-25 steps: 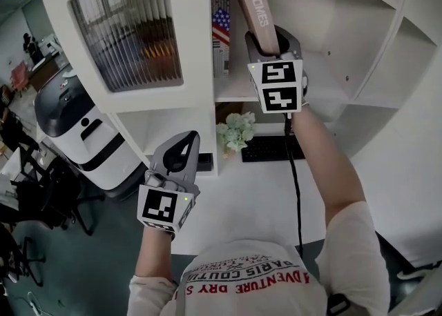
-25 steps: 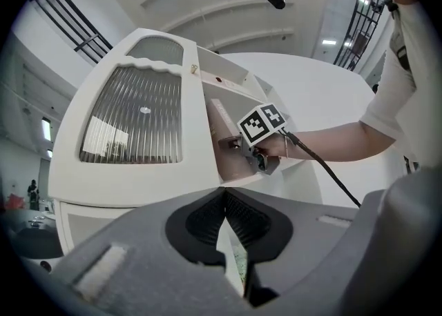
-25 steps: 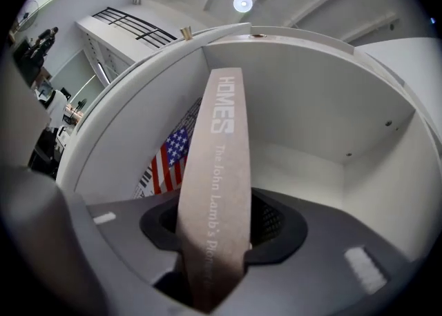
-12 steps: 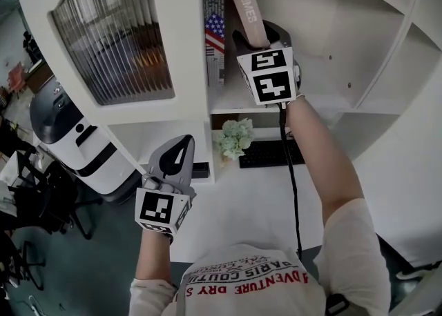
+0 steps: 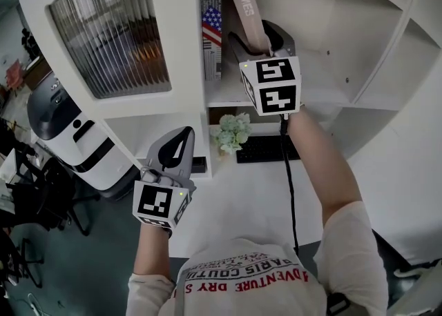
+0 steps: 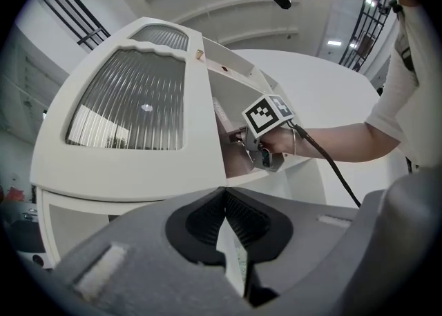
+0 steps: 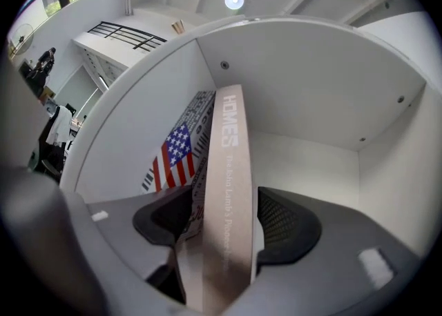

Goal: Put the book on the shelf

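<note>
A tan book stands on the white shelf, its top leaning left against a book with a US flag cover. My right gripper reaches into that shelf bay. Its jaws are opening, one on each side of the tan book's lower spine, with a gap showing at the left pad. The flag book shows behind that pad. My left gripper hangs lower left in front of the cabinet, shut and empty, and its tips meet.
A cabinet door with ribbed glass stands left of the shelf bay. Below the shelf, a desk carries a small plant and a black keyboard. A white robot and chairs stand on the floor at left.
The right jaws have spread apart around the tan book, which now leans on the flag book. The right gripper has drawn back slightly. The left gripper has hardly moved.
</note>
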Demonstrator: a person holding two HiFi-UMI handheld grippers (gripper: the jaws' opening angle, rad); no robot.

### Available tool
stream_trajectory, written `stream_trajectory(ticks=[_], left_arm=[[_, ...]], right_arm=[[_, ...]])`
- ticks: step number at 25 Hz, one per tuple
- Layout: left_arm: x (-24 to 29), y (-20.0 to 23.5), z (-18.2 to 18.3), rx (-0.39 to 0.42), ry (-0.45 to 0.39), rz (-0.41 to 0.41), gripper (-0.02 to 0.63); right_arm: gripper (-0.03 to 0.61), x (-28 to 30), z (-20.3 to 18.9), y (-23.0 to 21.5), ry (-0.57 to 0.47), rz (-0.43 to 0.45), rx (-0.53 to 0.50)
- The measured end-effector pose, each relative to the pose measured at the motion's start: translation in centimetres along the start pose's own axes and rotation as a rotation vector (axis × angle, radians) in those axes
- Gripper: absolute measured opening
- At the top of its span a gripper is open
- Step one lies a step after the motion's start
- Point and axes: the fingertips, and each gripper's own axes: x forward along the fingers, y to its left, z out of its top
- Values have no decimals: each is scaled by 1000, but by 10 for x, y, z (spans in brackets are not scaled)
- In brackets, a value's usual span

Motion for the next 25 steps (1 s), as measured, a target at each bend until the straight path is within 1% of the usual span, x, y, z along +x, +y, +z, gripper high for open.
stream_trajectory(ticks=[6,13,15,17,20,23,25], left_arm=[[-7,-14,-2,1,3,-21,5],[-26,-25,0,-19,10,-22,5],[-32,-28,1,-27,9,-25,5],[-38,-31,3,-28,7,-27,5],[-46,-32,7,-27,10,-22,6],[-54,-30,4,-35,13,-12,5],[-57,-30,0,-43,22,-8,5]], right_arm=[[268,-45,-3,-2,-61,-54,-8],[261,-109,-9,13,-132,-32,29],[212,-123,-15,23,-130,-22,40],[179,-138,-22,33,-126,-15,63],[115,-160,-32,48,-131,-2,98],[47,-181,-47,64,-136,28,118],[15,-194,-61,76,-118,52,131]])
